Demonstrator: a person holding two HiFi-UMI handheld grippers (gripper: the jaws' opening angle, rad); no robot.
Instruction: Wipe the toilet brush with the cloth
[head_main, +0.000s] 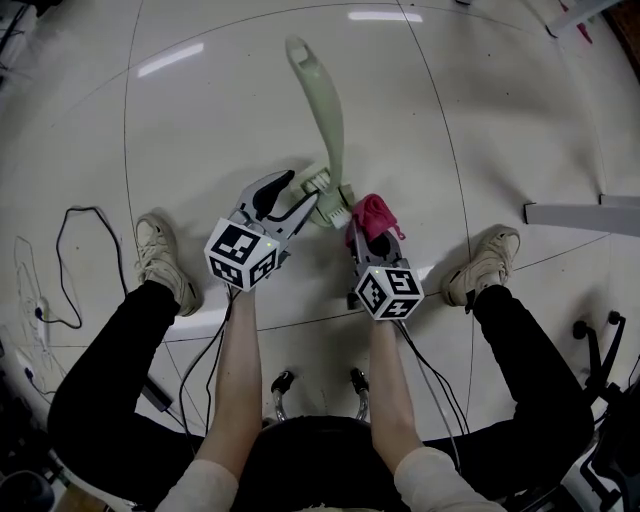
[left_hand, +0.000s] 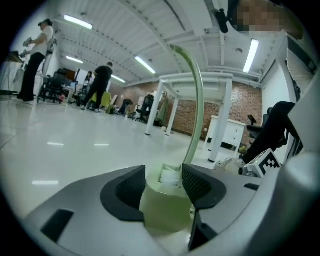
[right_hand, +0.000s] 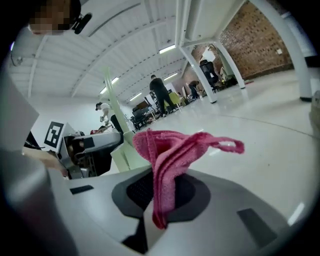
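A pale green toilet brush (head_main: 322, 110) stands with its long handle pointing away from me over the white floor. My left gripper (head_main: 305, 205) is shut on the brush's base, which fills the gap between the jaws in the left gripper view, toilet brush (left_hand: 167, 205). My right gripper (head_main: 368, 232) is shut on a pink cloth (head_main: 373, 213), just right of the brush head (head_main: 330, 195). In the right gripper view the cloth (right_hand: 170, 155) hangs bunched between the jaws, with the brush handle (right_hand: 114, 107) to its left.
My two shoes (head_main: 157, 255) (head_main: 485, 262) rest on the glossy tiled floor. A black cable (head_main: 70, 260) loops at the left. A grey bar (head_main: 580, 213) lies at the right. People and white table legs (left_hand: 160, 107) stand far off.
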